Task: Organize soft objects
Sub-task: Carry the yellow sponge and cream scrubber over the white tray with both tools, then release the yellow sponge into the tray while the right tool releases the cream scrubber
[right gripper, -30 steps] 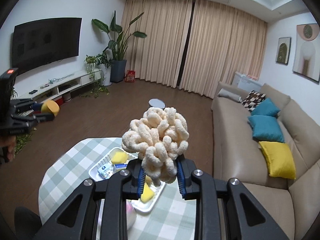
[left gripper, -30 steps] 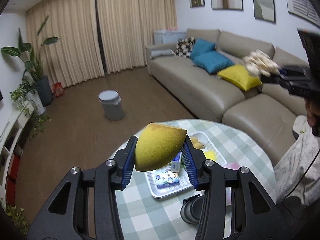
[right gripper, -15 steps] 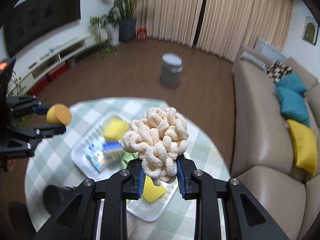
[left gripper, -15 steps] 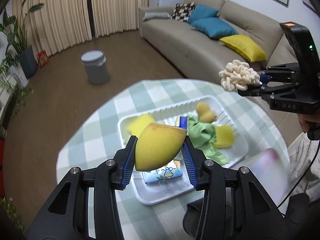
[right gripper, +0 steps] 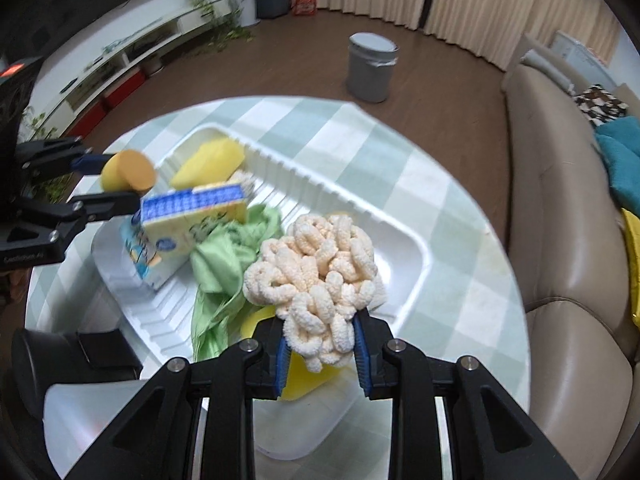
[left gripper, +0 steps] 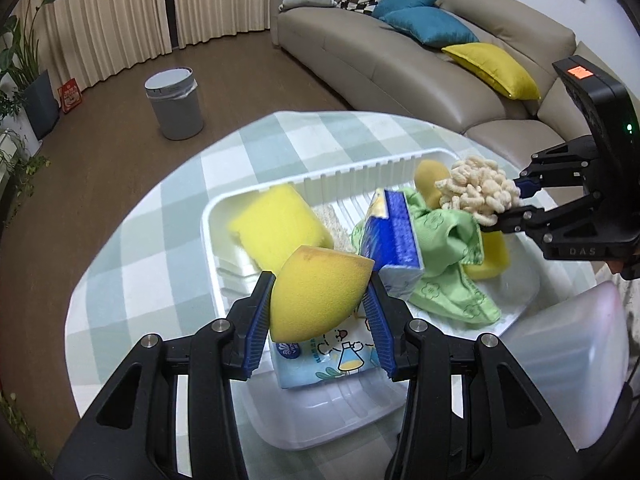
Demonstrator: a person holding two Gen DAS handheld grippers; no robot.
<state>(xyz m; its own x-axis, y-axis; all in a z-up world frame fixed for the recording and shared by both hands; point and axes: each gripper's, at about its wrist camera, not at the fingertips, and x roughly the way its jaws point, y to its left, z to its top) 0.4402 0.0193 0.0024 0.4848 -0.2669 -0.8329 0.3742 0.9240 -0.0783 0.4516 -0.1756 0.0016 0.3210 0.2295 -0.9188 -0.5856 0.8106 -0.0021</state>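
Sponge (left gripper: 316, 292), chenille pad (right gripper: 316, 276) above tray rim (left gripper: 344, 168)

One tray (left gripper: 280, 184), two tissue packs (left gripper: 394, 240), one green cloth (left gripper: 452, 280).

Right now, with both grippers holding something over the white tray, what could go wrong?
The tray is already crowded: dropping the egg-shaped sponge from the left gripper could let it roll off the tissue pack. The chenille puff in the right gripper may snag the green cloth and drag it.
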